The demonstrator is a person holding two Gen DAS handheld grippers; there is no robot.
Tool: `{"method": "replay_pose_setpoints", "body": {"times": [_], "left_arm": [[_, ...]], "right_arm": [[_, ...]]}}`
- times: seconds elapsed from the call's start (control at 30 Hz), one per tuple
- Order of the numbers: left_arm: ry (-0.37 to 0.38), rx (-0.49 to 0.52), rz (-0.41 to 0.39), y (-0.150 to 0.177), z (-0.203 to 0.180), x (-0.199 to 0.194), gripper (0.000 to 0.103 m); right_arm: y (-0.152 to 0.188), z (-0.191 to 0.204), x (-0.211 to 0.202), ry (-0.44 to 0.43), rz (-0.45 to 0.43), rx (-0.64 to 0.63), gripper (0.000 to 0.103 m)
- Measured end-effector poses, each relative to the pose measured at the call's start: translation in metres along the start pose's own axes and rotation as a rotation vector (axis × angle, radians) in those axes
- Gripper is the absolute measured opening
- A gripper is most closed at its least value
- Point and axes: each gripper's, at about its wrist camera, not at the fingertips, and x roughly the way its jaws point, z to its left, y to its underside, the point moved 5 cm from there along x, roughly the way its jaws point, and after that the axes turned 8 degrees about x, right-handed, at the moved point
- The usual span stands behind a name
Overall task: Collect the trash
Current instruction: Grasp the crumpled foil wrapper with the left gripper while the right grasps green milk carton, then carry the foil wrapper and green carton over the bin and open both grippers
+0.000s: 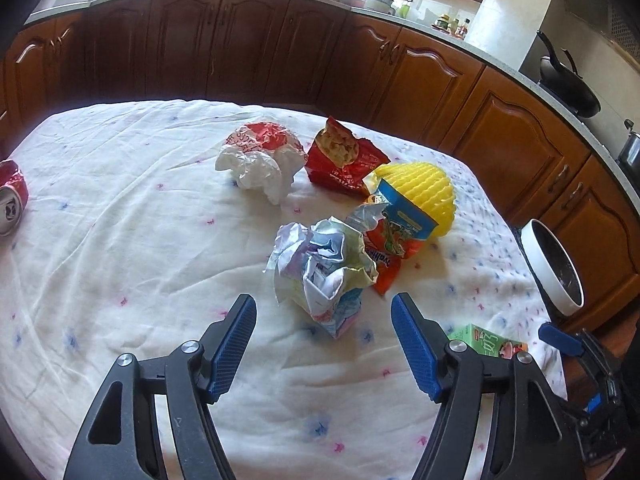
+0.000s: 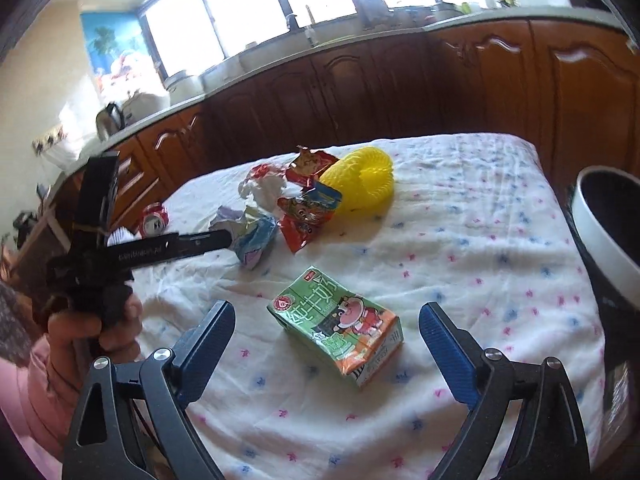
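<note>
Blue ribbed pads line both tools, and each is angled down toward the table covered by a white cloth dotted with pink and blue flowers [image 1: 120,200]. The left gripper [image 1: 324,312] hangs over the near part of the cloth with its jaws spread wide and nothing between them; the crumpled ball of white and pale blue paper and foil [image 1: 324,264] lies just beyond its fingertips, untouched. From the right wrist view, a hand [image 2: 96,328] with a pink sleeve grasps that left tool's black handle. The right gripper [image 2: 326,316] is likewise wide open, tilted down over the green and orange drink carton [image 2: 340,328], which lies on its side on the cloth between the two pads without either one pressing on it. Further back on the table sit a torn red and orange snack wrapper [image 1: 384,256], a yellow ribbed foam fruit net [image 1: 424,192], a red noodle packet [image 1: 344,160] and a crumpled white and red paper wrapper [image 1: 260,156], all close together. A crushed red can [image 1: 10,200] lies well apart at the left edge. A white-rimmed bin with a dark liner [image 2: 604,232] stands just beside the table's right edge.
</note>
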Motion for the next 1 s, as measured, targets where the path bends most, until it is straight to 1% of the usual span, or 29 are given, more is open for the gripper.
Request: {"method": "replay_pose_setpoints", "body": {"times": [0.1,0.2,0.23,0.27,0.3,0.33,0.37,0.4,0.47,0.5,0.6,0.73,0.87,1.0], "left_arm": [[0.003,0.020,0.010,-0.007,-0.003,0.013,0.070],[-0.004,0.015,0.022,-0.011,0.000,0.028,0.069],[-0.006,0.014,0.023,-0.012,0.000,0.031,0.068],[-0.008,0.015,0.026,-0.012,0.000,0.035,0.066],[-0.008,0.016,0.026,-0.013,0.001,0.038,0.054],[0.000,0.016,0.030,-0.013,0.000,0.041,0.046],[0.012,0.017,0.033,-0.013,-0.001,0.043,0.040],[0.014,0.020,0.025,-0.013,-0.001,0.043,0.036],[0.012,0.033,0.012,-0.012,-0.005,0.039,0.033],[0.021,0.032,0.008,-0.011,-0.007,0.036,0.032],[0.054,0.039,-0.005,-0.009,-0.016,0.027,0.030],[0.114,0.073,-0.010,-0.007,-0.041,0.018,0.030],[0.168,0.121,-0.013,-0.008,-0.069,0.014,0.030],[0.216,0.170,-0.014,-0.010,-0.096,0.014,0.030]], "right_arm": [[-0.002,0.005,0.019,-0.002,0.086,-0.128,0.094],[0.001,0.005,0.039,0.027,0.169,-0.221,0.094],[0.003,0.006,0.043,0.028,0.192,-0.238,0.093],[0.006,0.006,0.047,0.029,0.205,-0.252,0.089],[0.008,0.006,0.051,0.032,0.215,-0.261,0.086],[0.010,0.005,0.053,0.038,0.225,-0.263,0.073],[0.011,0.004,0.053,0.043,0.228,-0.256,0.066],[0.012,0.003,0.052,0.045,0.220,-0.244,0.065],[0.011,-0.002,0.046,0.043,0.204,-0.207,0.050],[0.011,-0.005,0.043,0.045,0.193,-0.176,0.045],[0.011,-0.020,0.030,0.054,0.159,-0.065,0.044],[0.013,-0.044,0.011,0.049,0.106,0.098,0.044],[0.014,-0.063,-0.011,0.063,0.037,0.215,0.044],[0.012,-0.080,-0.035,0.086,-0.027,0.284,0.044]]}}
